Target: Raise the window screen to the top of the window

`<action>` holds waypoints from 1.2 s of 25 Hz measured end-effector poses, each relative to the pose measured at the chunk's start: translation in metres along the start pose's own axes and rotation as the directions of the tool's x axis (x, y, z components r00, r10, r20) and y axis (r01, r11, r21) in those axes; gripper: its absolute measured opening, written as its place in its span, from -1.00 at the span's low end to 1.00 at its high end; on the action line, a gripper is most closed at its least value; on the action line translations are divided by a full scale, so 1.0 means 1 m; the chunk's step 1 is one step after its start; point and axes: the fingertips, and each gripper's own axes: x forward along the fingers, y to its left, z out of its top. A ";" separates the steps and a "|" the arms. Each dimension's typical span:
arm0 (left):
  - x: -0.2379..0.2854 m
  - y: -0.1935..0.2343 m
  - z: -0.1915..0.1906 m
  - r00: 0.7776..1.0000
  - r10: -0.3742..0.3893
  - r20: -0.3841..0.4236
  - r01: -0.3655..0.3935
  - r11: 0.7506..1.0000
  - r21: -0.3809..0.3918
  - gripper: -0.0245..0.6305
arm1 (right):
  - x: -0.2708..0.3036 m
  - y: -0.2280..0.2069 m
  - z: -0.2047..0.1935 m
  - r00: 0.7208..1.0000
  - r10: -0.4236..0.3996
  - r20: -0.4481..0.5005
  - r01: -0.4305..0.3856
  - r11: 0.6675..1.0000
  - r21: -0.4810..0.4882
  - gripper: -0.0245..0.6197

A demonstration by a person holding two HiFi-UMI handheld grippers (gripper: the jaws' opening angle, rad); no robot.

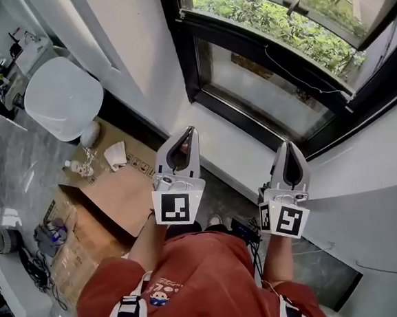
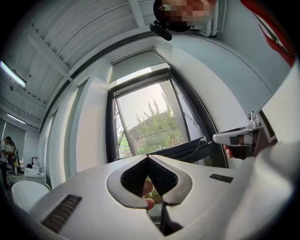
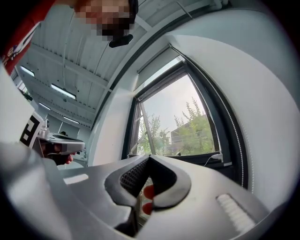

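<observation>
Jaws on left gripper point(image 2: 147, 157) shut tip to tip, nothing between them. Right gripper point(image 3: 150, 157) the same: jaws together, empty. Both are held out in front of the person's chest, side by side and apart, pointing at the window point(image 1: 191, 58). Neither touches the frame or the white sill point(image 1: 243, 154) below it.

Window screen point(image 2: 137, 62): what looks like it is a pale grey band across the top of the window opening, above the glass; can't make out its lower edge clearly. Glass below is uncovered, with trees and a building outside.

Floor to the left: flattened cardboard point(image 1: 115, 193), a plastic bottle point(image 1: 79, 169) at its edge, and a white chair point(image 1: 62, 97) beyond.
</observation>
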 end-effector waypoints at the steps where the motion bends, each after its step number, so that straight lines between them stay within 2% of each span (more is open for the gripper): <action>1: 0.007 -0.003 0.000 1.000 -0.011 0.003 0.011 1.000 0.002 -0.91 | 0.002 -0.004 -0.001 1.000 -0.010 -0.001 0.010 1.000 -0.003 -0.90; 8: 0.052 -0.021 -0.006 0.994 -0.108 0.018 0.108 0.994 0.001 -0.91 | 0.016 -0.038 -0.010 0.994 -0.108 -0.004 0.108 0.994 -0.025 -0.90; 16: 0.120 -0.018 -0.026 0.971 -0.229 0.061 0.232 0.972 -0.032 -0.91 | 0.046 -0.052 -0.019 0.972 -0.234 -0.013 0.231 0.966 -0.114 -0.90; 23: 0.189 0.013 -0.034 0.937 -0.332 0.106 0.341 0.937 -0.073 -0.91 | 0.103 -0.046 -0.020 0.938 -0.345 -0.022 0.335 0.923 -0.190 -0.90; 30: 0.242 0.033 -0.036 0.896 -0.423 0.136 0.435 0.898 -0.070 -0.91 | 0.144 -0.041 -0.021 0.898 -0.440 -0.030 0.419 0.872 -0.254 -0.90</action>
